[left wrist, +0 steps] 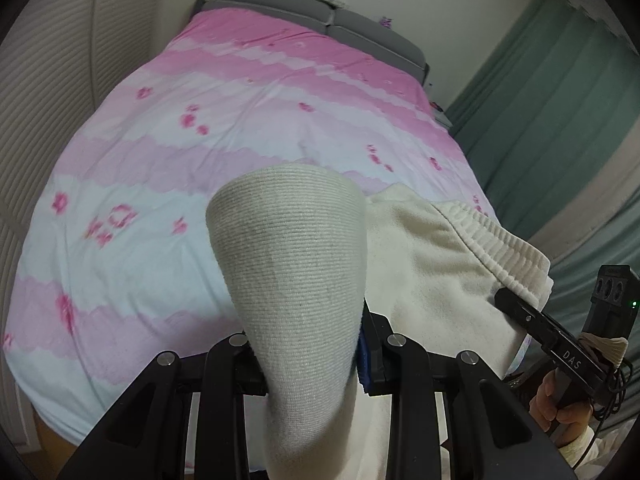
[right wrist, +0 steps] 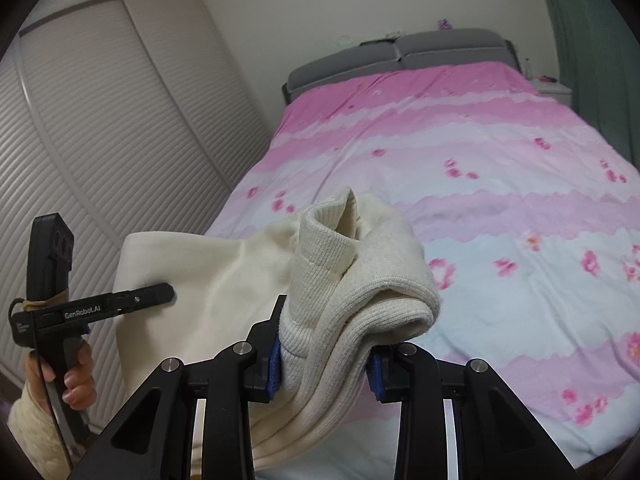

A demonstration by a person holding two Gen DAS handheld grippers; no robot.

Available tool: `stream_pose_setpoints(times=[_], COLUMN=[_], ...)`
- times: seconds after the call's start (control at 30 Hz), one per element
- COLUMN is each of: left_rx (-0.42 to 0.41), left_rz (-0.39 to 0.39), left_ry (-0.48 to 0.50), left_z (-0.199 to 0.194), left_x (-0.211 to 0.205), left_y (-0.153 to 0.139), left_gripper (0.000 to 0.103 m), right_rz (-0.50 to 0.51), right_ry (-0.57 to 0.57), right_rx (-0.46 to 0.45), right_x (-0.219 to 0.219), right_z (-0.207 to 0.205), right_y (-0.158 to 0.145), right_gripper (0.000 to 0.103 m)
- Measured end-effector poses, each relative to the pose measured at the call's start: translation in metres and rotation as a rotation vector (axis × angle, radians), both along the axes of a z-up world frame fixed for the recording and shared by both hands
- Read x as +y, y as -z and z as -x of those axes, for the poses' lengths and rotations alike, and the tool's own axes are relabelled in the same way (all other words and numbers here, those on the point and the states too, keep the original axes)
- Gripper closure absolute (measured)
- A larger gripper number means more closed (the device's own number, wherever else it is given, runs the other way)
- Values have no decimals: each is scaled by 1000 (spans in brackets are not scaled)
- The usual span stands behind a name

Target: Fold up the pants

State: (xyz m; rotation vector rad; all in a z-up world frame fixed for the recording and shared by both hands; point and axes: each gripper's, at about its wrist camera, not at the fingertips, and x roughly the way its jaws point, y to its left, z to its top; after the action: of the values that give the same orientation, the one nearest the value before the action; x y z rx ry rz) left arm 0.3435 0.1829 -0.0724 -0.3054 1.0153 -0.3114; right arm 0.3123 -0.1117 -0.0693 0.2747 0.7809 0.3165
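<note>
Cream pants hang between my two grippers over the near end of the bed. In the left wrist view my left gripper (left wrist: 312, 360) is shut on a ribbed cuff (left wrist: 288, 256) that stands up and hides its fingertips. The pants' body (left wrist: 424, 264) and elastic waistband (left wrist: 500, 240) stretch right to my right gripper (left wrist: 505, 297), held in a hand. In the right wrist view my right gripper (right wrist: 324, 360) is shut on bunched ribbed fabric (right wrist: 360, 280). The cream cloth (right wrist: 208, 280) runs left to my left gripper (right wrist: 168, 292).
The bed carries a pink and white flowered duvet (left wrist: 240, 120) (right wrist: 480, 184) with a grey headboard (right wrist: 400, 56) at the far end. A slatted wardrobe (right wrist: 100, 128) stands along the left side. A green curtain (left wrist: 560, 100) hangs on the right, with a nightstand (right wrist: 554, 88) beside it.
</note>
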Motion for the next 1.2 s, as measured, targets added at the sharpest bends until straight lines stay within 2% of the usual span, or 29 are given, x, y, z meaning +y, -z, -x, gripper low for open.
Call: stream_pose_setpoints(times=[0.17,0.37,0.67,0.9,1.2], left_rx=[72,114,114,82,115], left_rz=[45,35,-26,-46,-100], left_ry=[4,52,130,156,204], left_z=[-5,-23,-94,-164,-246], left_x=[63,135,223,259,272], left_y=[23,44,63,81,124], left_gripper=[73,73,73,73,73], right_rz=[26,43,32,22,25], right_ry=[-6,20,62,67,103], right_rx=[33,101,159,166,199], right_x=[57,128,225,267,293], right_z=[-7,-15,-50,-100,-166], right_y=[11,30,65,92,140], right_gripper=[69,69,69,69,70])
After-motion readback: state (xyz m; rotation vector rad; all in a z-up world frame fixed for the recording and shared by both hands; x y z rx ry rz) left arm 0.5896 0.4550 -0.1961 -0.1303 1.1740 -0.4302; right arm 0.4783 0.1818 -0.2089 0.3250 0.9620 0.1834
